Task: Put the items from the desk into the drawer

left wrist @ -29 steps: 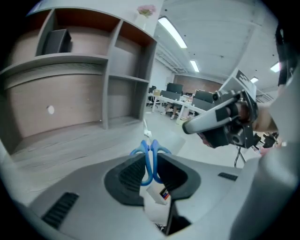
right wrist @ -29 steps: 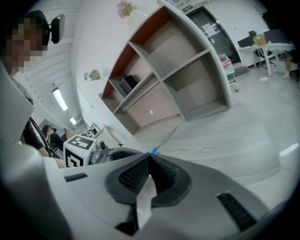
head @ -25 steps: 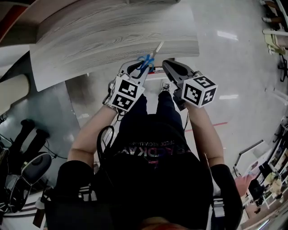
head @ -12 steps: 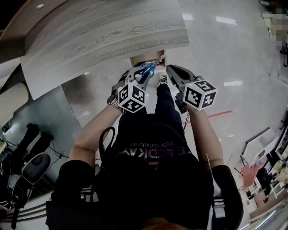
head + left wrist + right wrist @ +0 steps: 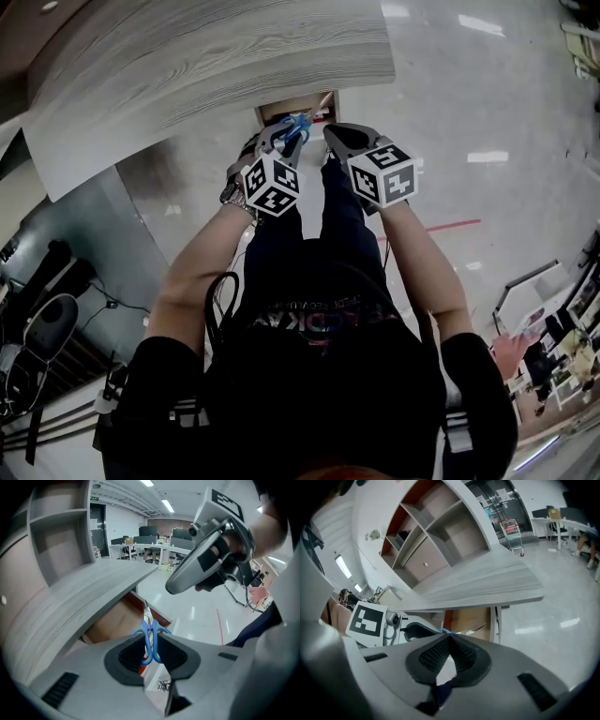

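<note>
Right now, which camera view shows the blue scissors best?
The left gripper view: the scissors are close up, handles clamped in the left gripper, blades toward the drawer. The head view shows them small; the right gripper view shows only a blade and some blue handle.

Grey woodgrain desk (image 5: pixel 216 75), drawer (image 5: pixel 274 113) apparently open

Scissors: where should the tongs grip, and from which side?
Grip the blue handle loops of the scissors, coming from the handle end. The loops are the widest part and the thin blades point away; the left tongs hold them so.
</note>
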{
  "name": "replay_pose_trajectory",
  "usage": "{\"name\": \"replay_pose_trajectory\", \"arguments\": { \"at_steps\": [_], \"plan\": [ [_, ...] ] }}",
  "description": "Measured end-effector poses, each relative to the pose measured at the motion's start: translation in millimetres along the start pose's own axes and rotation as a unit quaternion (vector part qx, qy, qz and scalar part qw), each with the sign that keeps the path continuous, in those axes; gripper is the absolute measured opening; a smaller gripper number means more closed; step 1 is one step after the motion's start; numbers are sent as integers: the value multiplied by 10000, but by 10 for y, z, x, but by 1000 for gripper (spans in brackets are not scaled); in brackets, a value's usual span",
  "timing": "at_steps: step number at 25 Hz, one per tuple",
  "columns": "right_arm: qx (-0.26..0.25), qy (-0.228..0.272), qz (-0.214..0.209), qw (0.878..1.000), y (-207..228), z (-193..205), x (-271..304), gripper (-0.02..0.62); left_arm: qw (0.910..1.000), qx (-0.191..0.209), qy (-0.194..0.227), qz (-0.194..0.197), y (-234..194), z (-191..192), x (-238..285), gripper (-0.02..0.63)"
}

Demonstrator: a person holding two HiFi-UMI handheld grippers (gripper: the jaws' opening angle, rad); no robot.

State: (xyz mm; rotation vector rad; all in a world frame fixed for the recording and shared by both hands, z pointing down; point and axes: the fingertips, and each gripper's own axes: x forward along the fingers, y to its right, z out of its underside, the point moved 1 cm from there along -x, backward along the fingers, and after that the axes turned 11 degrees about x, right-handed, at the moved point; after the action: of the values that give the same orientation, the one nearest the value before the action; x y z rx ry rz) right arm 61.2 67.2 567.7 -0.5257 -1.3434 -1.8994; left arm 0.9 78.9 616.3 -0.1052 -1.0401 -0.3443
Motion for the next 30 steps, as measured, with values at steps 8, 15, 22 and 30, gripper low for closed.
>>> {"name": "replay_pose_trajectory", "arguments": {
  "at_steps": [8, 15, 22, 30],
  "plan": [
    [-7, -357, -155, 9992, 98, 79, 202, 17, 9987, -368, -315, -153, -141, 170, 289, 92],
    [49, -440, -212, 9988, 176, 104, 213, 17, 9969, -568, -479, -248, -226, 202, 439, 92],
    [52, -496, -248, 9984, 194, 121, 242, 17, 9950, -683, -696, -208, -219, 333, 526, 93],
    [43, -481, -248, 9985, 187, 162, 191, 17, 9941, -605, -860, -267, -168, 390, 540, 95]
  ]
}}
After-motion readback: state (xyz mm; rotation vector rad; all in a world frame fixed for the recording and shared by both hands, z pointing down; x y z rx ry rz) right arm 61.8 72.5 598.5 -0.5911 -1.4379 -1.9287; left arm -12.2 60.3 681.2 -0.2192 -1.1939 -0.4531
